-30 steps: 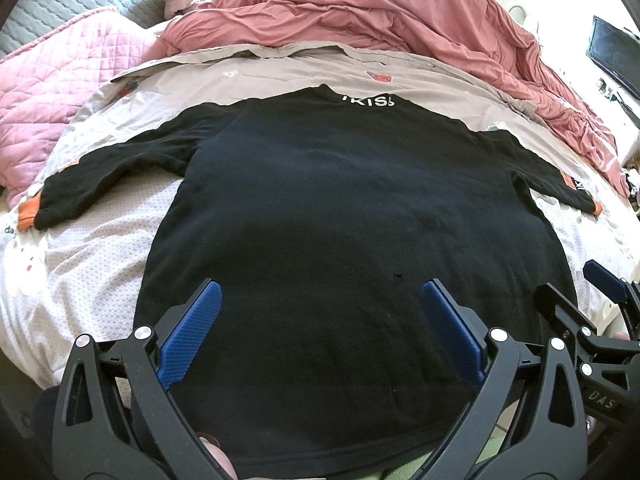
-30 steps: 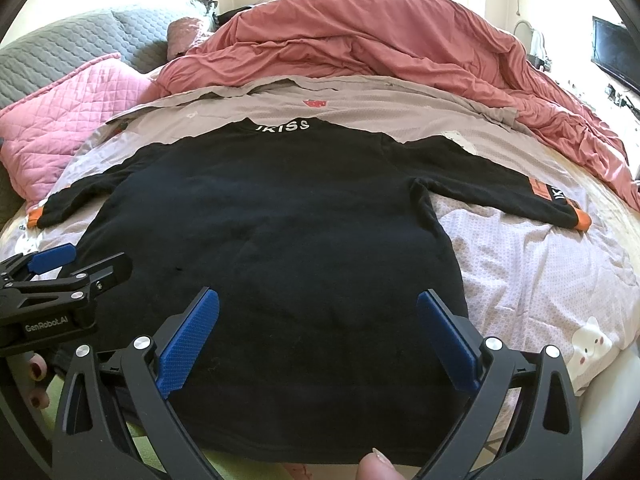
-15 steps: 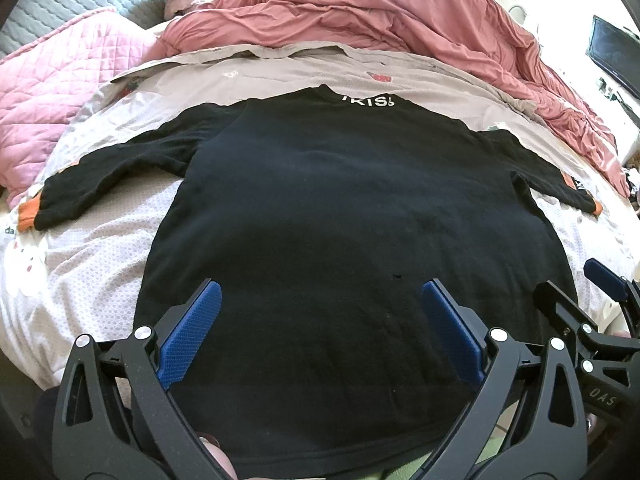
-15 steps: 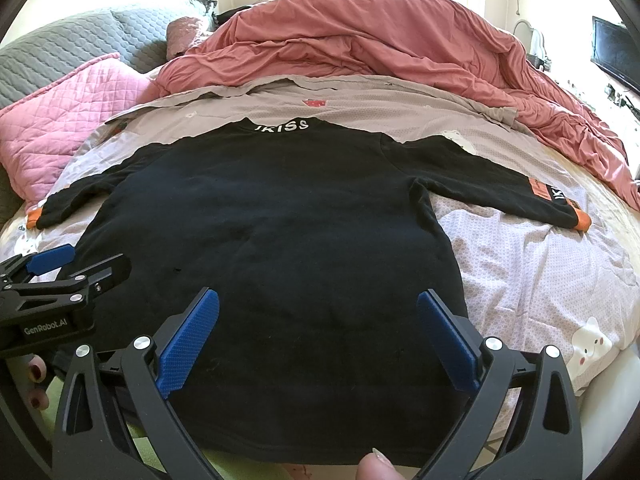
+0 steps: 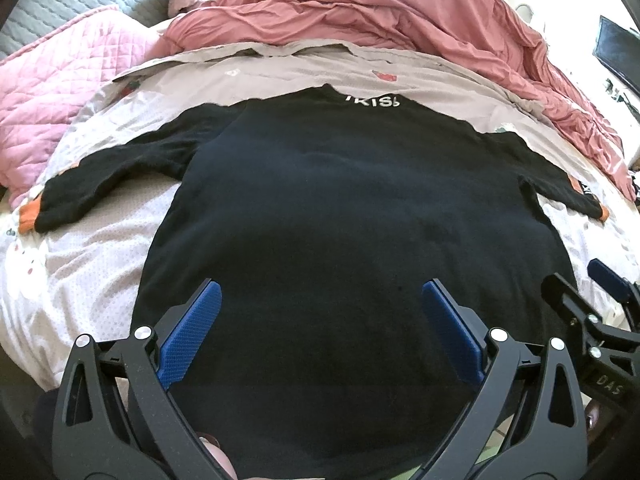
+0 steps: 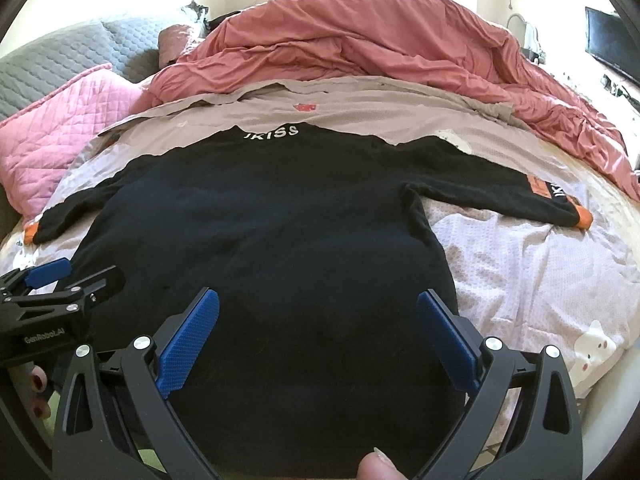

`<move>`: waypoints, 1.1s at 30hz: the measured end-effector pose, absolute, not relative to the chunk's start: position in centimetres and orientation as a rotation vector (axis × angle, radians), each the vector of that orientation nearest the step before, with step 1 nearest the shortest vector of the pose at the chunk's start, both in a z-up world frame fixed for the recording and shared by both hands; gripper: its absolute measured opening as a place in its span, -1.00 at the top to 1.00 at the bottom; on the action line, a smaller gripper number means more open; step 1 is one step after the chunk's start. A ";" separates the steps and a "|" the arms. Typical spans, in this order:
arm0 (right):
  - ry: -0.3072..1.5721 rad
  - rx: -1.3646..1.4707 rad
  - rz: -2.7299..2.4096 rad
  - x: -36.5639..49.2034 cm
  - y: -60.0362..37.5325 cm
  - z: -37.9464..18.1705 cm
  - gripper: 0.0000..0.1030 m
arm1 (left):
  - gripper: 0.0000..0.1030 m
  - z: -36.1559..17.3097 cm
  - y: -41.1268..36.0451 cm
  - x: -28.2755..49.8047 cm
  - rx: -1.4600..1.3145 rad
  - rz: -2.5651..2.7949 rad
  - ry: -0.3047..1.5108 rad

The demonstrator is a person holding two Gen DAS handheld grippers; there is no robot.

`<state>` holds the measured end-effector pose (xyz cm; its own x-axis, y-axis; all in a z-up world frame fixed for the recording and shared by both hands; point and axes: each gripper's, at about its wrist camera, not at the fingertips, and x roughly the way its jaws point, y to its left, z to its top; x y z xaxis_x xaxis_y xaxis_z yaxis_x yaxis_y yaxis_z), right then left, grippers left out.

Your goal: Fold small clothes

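Observation:
A black long-sleeved shirt (image 5: pixel 340 208) (image 6: pixel 272 232) with white collar lettering and orange cuffs lies flat on the bed, both sleeves spread out, hem toward me. My left gripper (image 5: pixel 320 336) hovers open over the hem's left half, nothing between its blue pads. My right gripper (image 6: pixel 318 340) is open above the hem's right half, also holding nothing. Each gripper shows at the edge of the other's view: the right gripper (image 5: pixel 592 300), the left gripper (image 6: pixel 68 280). A fingertip (image 6: pixel 376 468) shows at the bottom edge.
The shirt rests on a pale patterned bedsheet (image 6: pixel 540 264) (image 5: pixel 88 264). A bunched red duvet (image 5: pixel 380 12) (image 6: pixel 380 36) fills the far side. A pink quilted pillow (image 5: pixel 60 92) (image 6: pixel 60 128) lies far left. A dark screen (image 6: pixel 608 48) stands at the right.

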<state>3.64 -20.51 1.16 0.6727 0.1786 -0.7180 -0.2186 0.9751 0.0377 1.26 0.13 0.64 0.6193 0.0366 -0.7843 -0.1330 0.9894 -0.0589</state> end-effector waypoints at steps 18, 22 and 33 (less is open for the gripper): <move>0.762 0.047 0.082 10.9 -27.8 2.0 -0.92 | -0.83 2.9 -1.0 6.7 -0.093 0.139 0.899; 0.763 0.072 0.032 12.6 -29.9 1.9 -0.92 | -0.83 3.2 -1.2 7.8 -0.104 0.146 0.894; 0.780 0.161 -0.101 15.7 -36.5 1.2 -0.92 | -0.83 2.9 -1.9 11.4 -0.116 0.146 0.902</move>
<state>15.74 -36.54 1.21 0.7067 -0.0311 -0.7068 0.1504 0.9828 0.1071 11.36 -1.92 2.91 0.6112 0.0780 -0.7876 -0.1752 0.9838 -0.0386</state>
